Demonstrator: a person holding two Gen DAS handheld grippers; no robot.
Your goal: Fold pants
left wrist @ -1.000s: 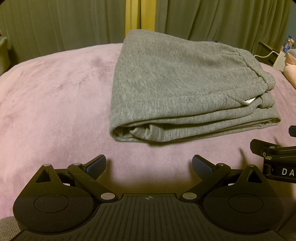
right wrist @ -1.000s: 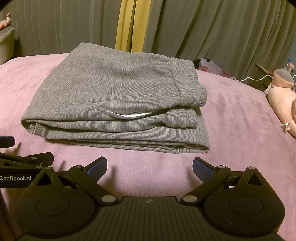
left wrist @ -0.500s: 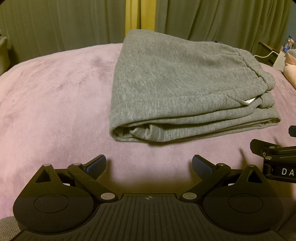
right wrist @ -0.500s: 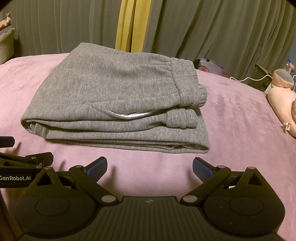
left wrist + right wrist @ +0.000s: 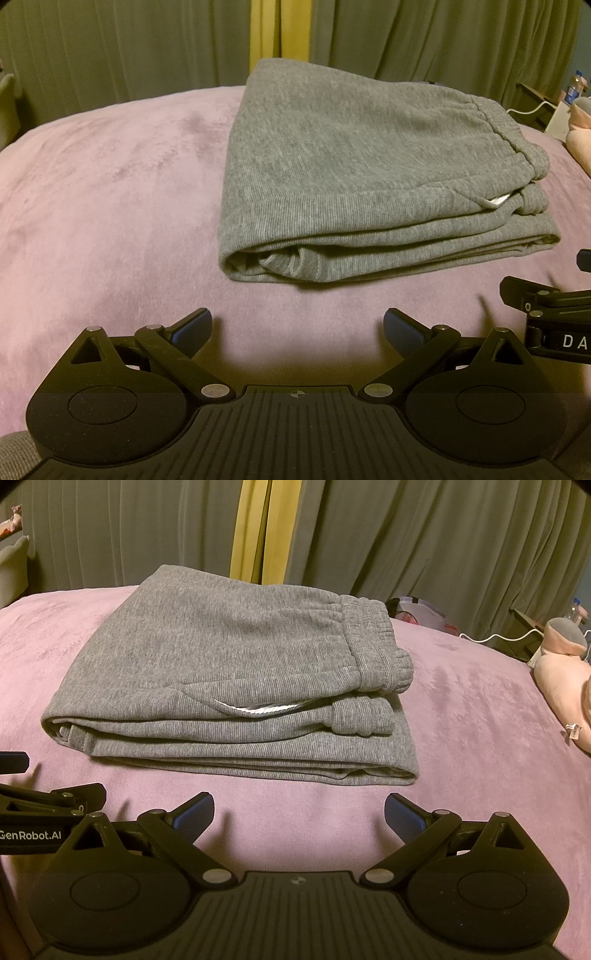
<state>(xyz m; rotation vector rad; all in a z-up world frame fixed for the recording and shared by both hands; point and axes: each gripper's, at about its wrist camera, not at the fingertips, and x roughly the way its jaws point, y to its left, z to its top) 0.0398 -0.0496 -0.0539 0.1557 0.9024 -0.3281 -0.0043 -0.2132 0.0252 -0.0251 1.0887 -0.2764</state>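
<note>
Grey sweatpants (image 5: 362, 173) (image 5: 236, 679) lie folded into a thick rectangular stack on the pink bed cover (image 5: 103, 192), elastic waistband on the right side and a white drawstring showing at a pocket fold. My left gripper (image 5: 297, 326) hovers open a short way in front of the stack's near edge, with nothing between its blue-padded fingers. Likewise my right gripper (image 5: 299, 810) is open and holds nothing, just in front of the stack's near right corner. Each gripper shows at the edge of the other's view.
Grey-green curtains (image 5: 406, 535) with a yellow strip hang behind the bed. A pink plush toy (image 5: 565, 686) lies at the right edge, with a white cable and a small table with a bottle beyond it. Pink cover (image 5: 480, 738) stretches left and right of the pants.
</note>
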